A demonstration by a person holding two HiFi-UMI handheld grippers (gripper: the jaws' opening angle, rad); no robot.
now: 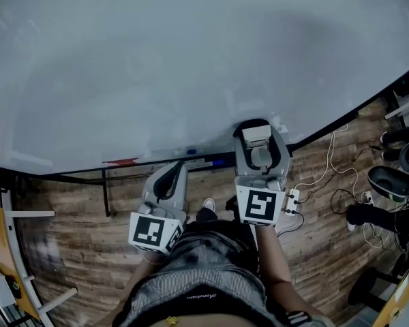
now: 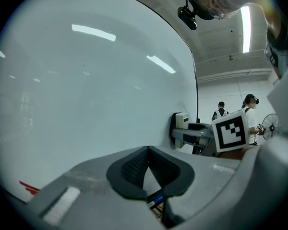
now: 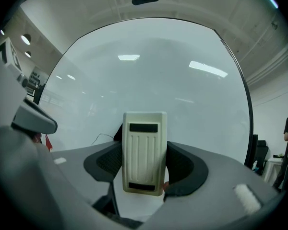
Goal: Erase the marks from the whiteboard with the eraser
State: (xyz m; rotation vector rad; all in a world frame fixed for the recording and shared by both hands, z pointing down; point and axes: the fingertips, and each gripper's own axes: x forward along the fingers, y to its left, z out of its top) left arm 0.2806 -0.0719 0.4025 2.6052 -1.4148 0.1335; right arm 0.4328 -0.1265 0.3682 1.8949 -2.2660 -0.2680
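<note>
- The right gripper (image 1: 258,133) is clamping the cream eraser (image 3: 144,150) between its jaws. The eraser's long axis is running along the jaws, and its far end is pointing at the whiteboard (image 1: 191,60).
- The eraser is sitting near the board's lower edge, just above the marker ledge (image 1: 211,161), with wide board surface lying open above and to both sides.
- The left gripper (image 1: 170,181) is hanging just beside it, jaws together on nothing.

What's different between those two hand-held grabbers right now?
The right gripper is clamped on a cream eraser; the left gripper has its jaws together on nothing. The right gripper reaches up to the lower edge of the whiteboard, while the left gripper sits further back. Both are grey, carry a square-marker cube and point toward the whiteboard.
</note>
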